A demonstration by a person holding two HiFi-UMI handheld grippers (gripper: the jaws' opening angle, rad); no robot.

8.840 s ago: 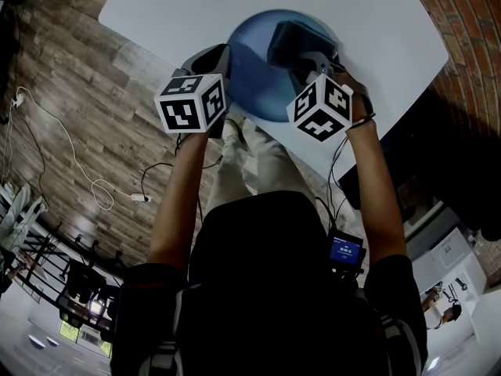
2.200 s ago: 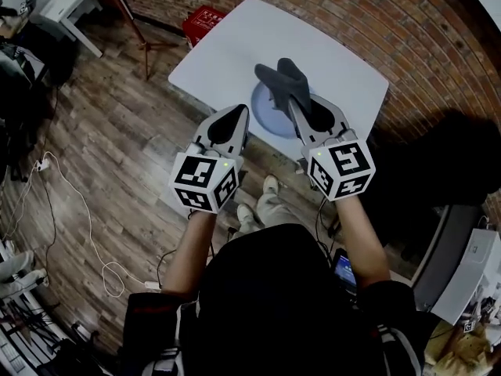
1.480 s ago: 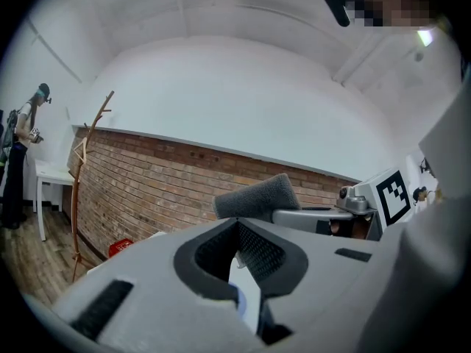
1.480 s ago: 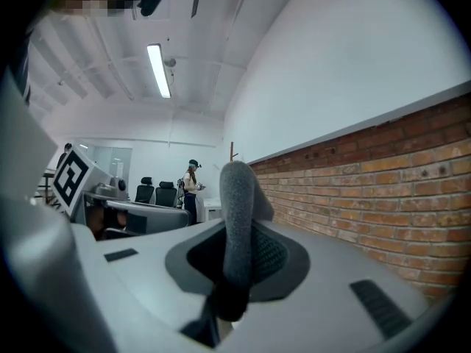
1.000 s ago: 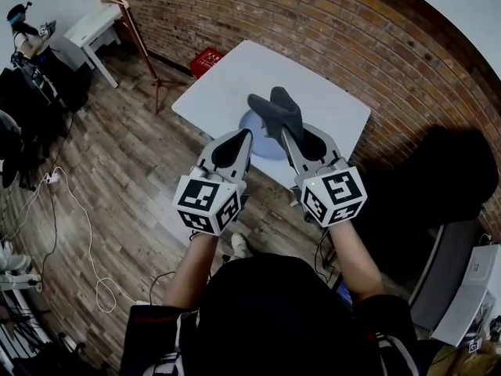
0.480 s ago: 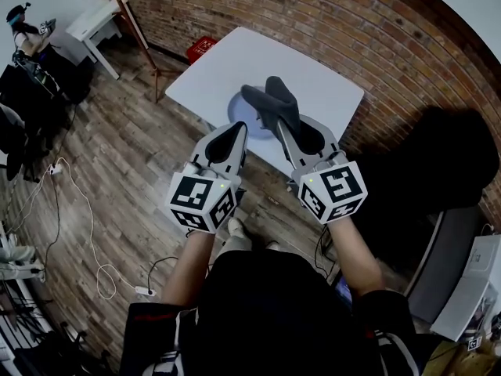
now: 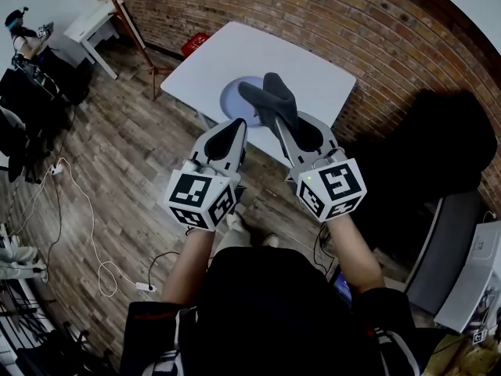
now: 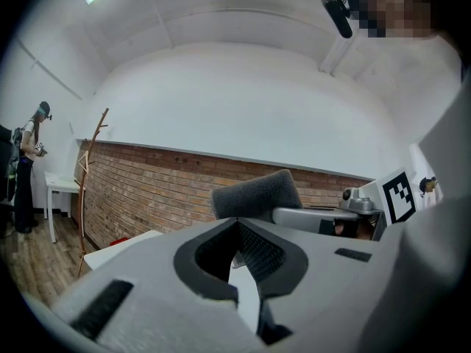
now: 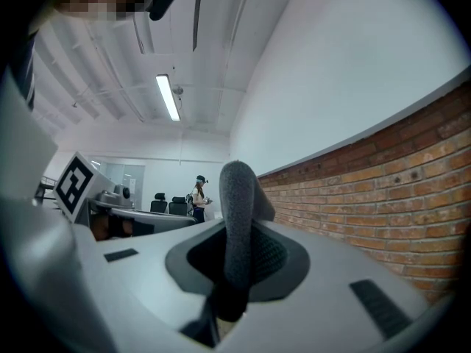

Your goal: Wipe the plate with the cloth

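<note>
Left gripper (image 7: 236, 128): jaws together, nothing between them, pointing level toward the table (image 7: 305, 49). It is idle, just held alongside.

Plate (image 7: 232, 99): blue, flat on the white table, near the edge facing the person. It sits ahead of both grippers and lower than them. From the head view it lines up roughly between the two tools, a bit closer to the left gripper's line.

Right gripper (image 7: 279, 125): jaws clamped on the grey cloth (image 7: 270, 96). The cloth's long axis runs along the jaws. It sticks out past the tips as a folded wad that splits into two lobes at the far end. In the right gripper view it stands upright in the jaw opening, pinched at its lower end.

Key relation: the cloth is up in the air, not on the plate. In the head view its lobes overlap the plate's right part, but I read that as line of sight only, since the tool is held level above table height. Judgement: the right hand is the working one. The cloth has to go forward, down and slightly left to land on the plate's face.
</note>
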